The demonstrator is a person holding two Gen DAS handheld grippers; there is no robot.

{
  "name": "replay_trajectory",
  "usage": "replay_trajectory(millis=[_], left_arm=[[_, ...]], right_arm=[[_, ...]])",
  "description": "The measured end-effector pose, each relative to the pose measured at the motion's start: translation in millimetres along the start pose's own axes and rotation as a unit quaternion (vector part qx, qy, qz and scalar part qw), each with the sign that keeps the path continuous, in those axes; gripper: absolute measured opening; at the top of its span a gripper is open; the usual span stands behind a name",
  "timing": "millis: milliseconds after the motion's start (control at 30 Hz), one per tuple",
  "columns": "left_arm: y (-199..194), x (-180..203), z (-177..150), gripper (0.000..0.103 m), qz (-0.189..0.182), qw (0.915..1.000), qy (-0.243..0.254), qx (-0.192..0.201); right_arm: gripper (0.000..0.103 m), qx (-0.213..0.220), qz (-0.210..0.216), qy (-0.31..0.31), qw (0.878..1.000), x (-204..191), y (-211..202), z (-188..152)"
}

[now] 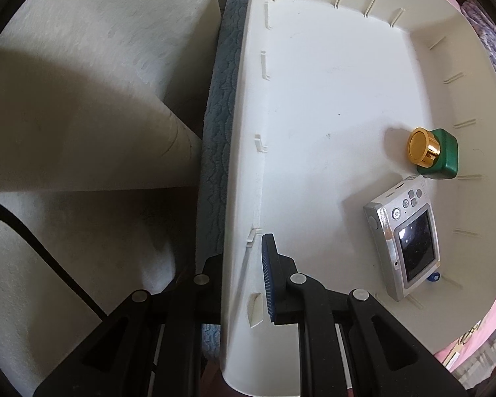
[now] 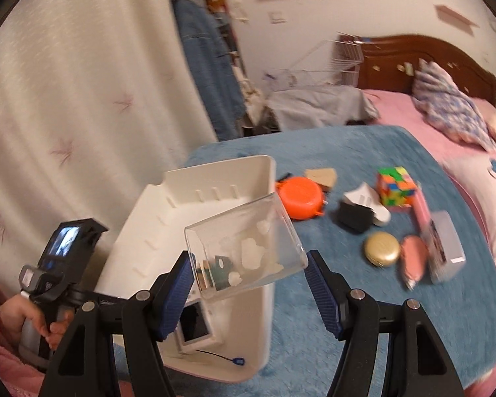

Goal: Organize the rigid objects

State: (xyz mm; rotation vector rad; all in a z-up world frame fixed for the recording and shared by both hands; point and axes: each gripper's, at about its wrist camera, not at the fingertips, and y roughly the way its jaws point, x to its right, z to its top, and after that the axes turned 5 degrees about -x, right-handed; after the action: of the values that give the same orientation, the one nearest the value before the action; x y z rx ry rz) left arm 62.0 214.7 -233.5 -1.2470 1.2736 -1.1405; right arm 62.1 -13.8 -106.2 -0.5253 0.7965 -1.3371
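My left gripper points straight down and is shut on the side wall of a white plastic bin, one finger inside and one outside. On the bin's floor lie a silver digital camera and a green bottle with a gold cap. In the right wrist view my right gripper is shut on a clear plastic box, which is tilted above the white bin. Small green and white bits show in the box. The camera shows below it.
On the blue blanket right of the bin lie an orange round container, a colour cube, a black and white object, a gold compact, a pink disc and a grey box. A hand holds the left gripper's handle.
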Motion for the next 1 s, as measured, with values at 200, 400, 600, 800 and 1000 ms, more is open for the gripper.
replay_trajectory(millis=[200, 400, 600, 800, 1000], left_arm=[[-0.7, -1.4, -0.5, 0.015, -0.003, 1.0, 0.0, 0.001], [-3.7, -8.8, -0.7, 0.015, -0.003, 1.0, -0.001, 0.0], [-5.6, -10.1, -3.5, 0.015, 0.0, 1.0, 0.003, 0.003], [-10.3, 4.0, 1.6, 0.015, -0.01, 0.9999, 0.012, -0.002], [-11.3, -4.6, 10.1, 0.015, -0.016, 0.9998, 0.002, -0.013]], right_arm=[[0.068, -0.004, 0.027, -0.063, 0.998, -28.6, 3.5, 1.2], [0.07, -0.027, 0.04, -0.117, 0.992, -52.1, 11.6, 0.0], [0.079, -0.036, 0.04, -0.119, 0.991, -52.4, 13.9, -1.0], [0.081, -0.047, 0.016, -0.083, 0.995, -32.5, 11.7, -3.3], [0.081, -0.061, -0.014, -0.034, 0.997, 8.5, 5.6, -0.8]])
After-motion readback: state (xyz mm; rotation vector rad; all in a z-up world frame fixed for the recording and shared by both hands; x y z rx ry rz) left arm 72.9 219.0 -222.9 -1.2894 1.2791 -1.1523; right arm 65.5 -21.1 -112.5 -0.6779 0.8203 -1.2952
